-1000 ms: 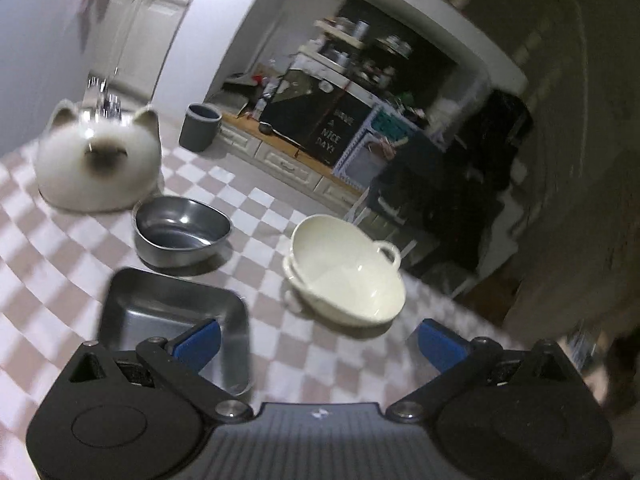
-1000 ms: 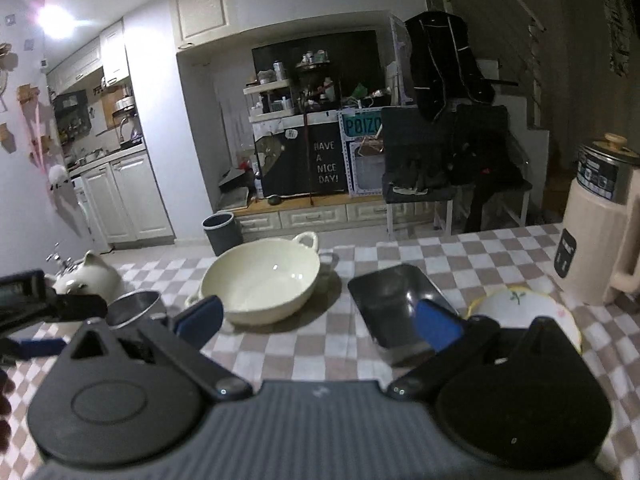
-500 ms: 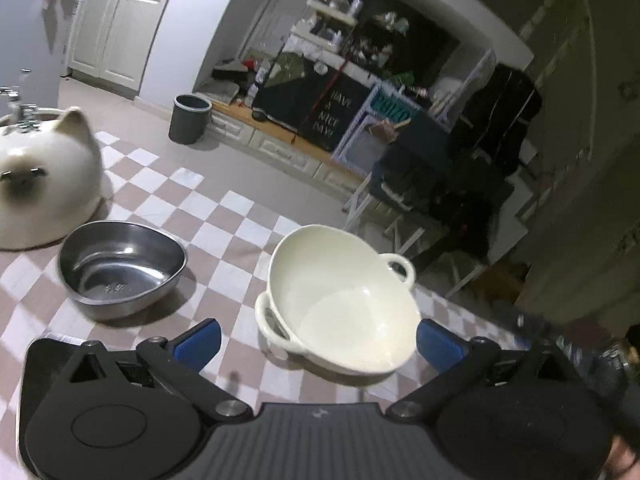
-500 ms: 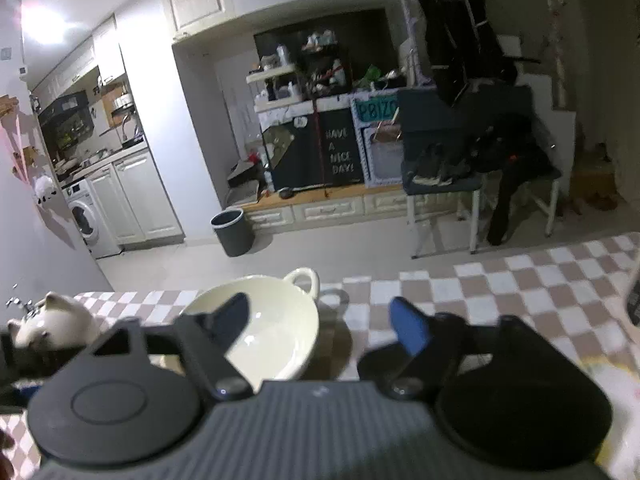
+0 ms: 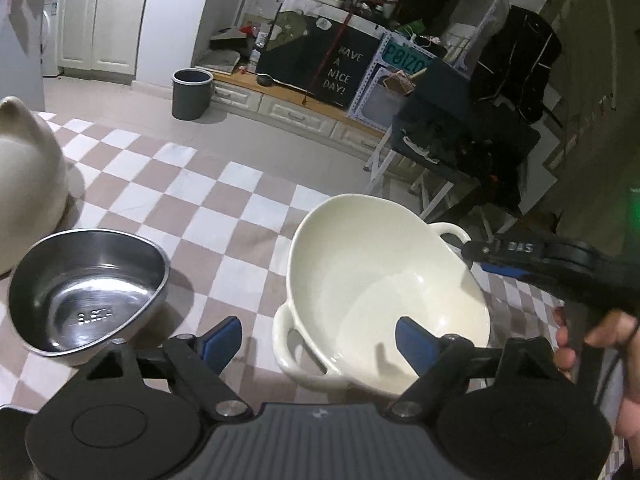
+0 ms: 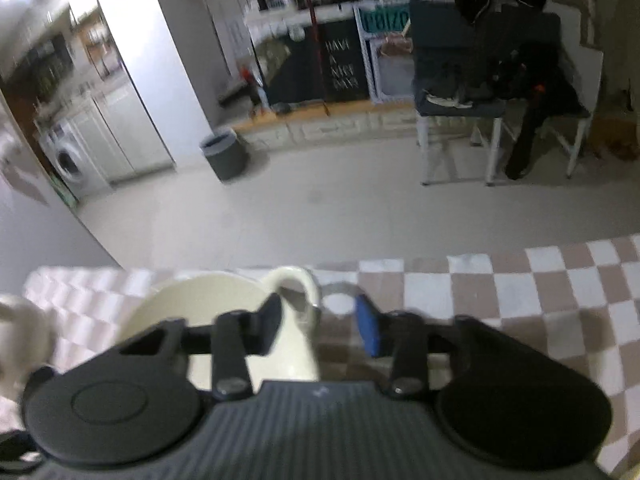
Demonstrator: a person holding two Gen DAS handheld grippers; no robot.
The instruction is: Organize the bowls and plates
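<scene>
Left wrist camera sits low over the checkered bench (image 5: 224, 216), tilted down, close on the cream bowl (image 5: 384, 280). Right wrist camera comes at that bowl (image 6: 200, 312) from its other side, blurred, closer. Both face the room's chalkboard sign (image 5: 340, 70).

I see the table (image 5: 224, 208) under a pink-and-white checked cloth. On it, lower left of the left wrist view, sits a steel bowl (image 5: 86, 294); centre right, a cream two-handled bowl (image 5: 384, 296); far left, a white cat-shaped pot (image 5: 24, 184).
</scene>
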